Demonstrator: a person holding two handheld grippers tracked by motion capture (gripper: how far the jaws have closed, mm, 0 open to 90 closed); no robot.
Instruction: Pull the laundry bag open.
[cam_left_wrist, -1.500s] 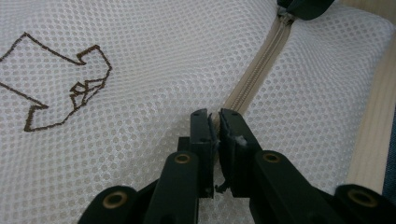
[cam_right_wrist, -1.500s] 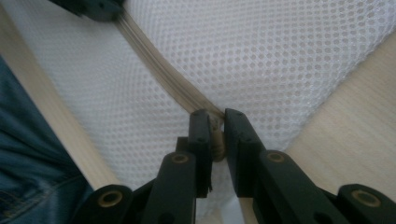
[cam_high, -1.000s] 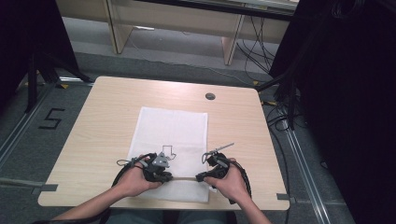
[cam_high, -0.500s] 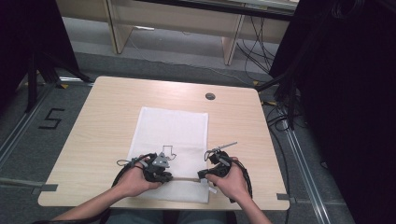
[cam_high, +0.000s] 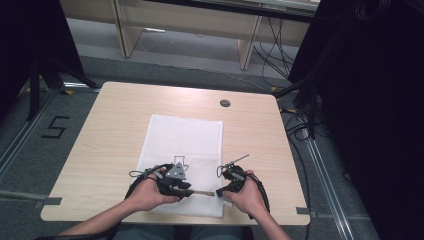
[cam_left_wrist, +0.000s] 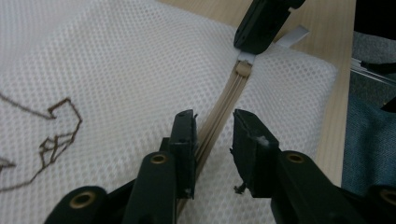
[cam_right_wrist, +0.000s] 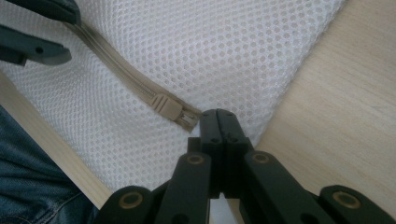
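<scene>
A white mesh bag (cam_high: 185, 140) lies flat on the table, its beige zipper (cam_left_wrist: 229, 95) running along the near edge. My left gripper (cam_left_wrist: 214, 123) stands open astride the zipper; its jaws have just been opening and the pads no longer press on the zipper tape. In the high view it (cam_high: 184, 189) sits at the bag's near edge. My right gripper (cam_right_wrist: 218, 114) is shut on the white pull tab, just behind the beige slider (cam_right_wrist: 166, 106). It (cam_high: 220, 192) faces the left one across a short stretch of zipper (cam_high: 202, 192).
A brown stitched outline (cam_high: 180, 161) marks the bag's near half. The wooden table (cam_high: 115, 115) has a round cable hole (cam_high: 225, 103) at the back. Its front edge lies close under both hands. Cables (cam_high: 295, 130) run on the floor to the right.
The left gripper's jaws have spread apart off the zipper. Both hands stay where they were at the bag's near edge.
</scene>
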